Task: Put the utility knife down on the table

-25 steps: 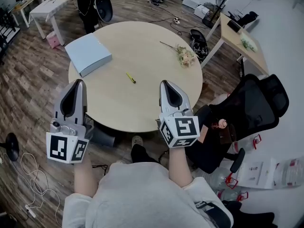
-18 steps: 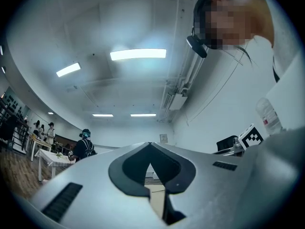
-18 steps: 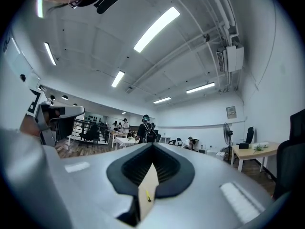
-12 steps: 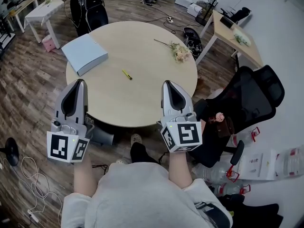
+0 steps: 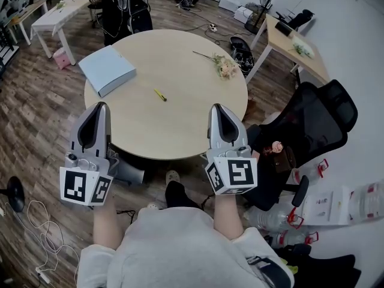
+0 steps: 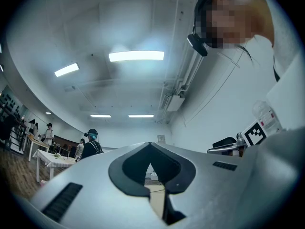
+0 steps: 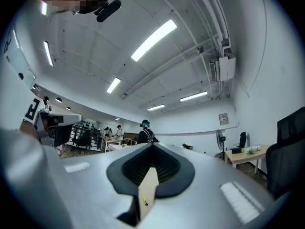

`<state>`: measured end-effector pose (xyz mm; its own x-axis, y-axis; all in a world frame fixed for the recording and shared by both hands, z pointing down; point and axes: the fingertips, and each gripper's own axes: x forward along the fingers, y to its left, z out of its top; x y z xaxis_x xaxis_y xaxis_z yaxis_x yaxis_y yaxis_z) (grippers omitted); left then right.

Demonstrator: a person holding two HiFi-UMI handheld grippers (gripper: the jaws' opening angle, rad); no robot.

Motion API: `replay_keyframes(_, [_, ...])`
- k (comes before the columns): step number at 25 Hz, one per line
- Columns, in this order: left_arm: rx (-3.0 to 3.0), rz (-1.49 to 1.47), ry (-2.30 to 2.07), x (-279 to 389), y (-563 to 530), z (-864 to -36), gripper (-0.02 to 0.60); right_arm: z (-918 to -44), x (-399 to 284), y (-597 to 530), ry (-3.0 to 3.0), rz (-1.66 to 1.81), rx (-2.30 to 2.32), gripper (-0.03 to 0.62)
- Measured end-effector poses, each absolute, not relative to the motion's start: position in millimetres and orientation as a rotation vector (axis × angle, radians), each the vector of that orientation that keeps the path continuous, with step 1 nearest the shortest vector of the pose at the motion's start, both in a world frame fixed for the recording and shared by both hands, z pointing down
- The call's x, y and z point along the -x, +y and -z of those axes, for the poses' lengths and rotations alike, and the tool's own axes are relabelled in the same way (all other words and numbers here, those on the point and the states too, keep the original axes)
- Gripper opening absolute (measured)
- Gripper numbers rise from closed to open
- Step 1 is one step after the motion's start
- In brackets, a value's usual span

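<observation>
Slim yellow utility knife (image 5: 159,95): lying flat on the round pale wooden table (image 5: 180,125), near its middle, touching neither of your tools. Your left gripper (image 5: 98,107): held at the table's near left edge, jaws closed tip to tip, holding nothing. Your right gripper (image 5: 219,108): held over the near right edge, jaws likewise pressed together, empty; its own view shows the knife as a small yellow sliver through the slit below the tips. Flat pale blue box (image 5: 108,69): on the tabletop's far left, well apart from the knife. Sprig of dried flowers (image 5: 223,66): on the tabletop's far right. Black office chair (image 5: 318,128): on the floor to your right.
</observation>
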<state>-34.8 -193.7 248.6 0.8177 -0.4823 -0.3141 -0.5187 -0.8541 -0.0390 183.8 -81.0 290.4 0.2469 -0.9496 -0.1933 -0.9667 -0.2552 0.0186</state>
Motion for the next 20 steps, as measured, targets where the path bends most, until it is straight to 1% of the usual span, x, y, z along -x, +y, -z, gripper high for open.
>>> replay_keyframes(20, [2.886, -0.477, 0.83, 45.6, -199.4, -249.6, 0.006, -285.3, -177.4, -83.6, 1.862, -0.254, 2.375, 0.011])
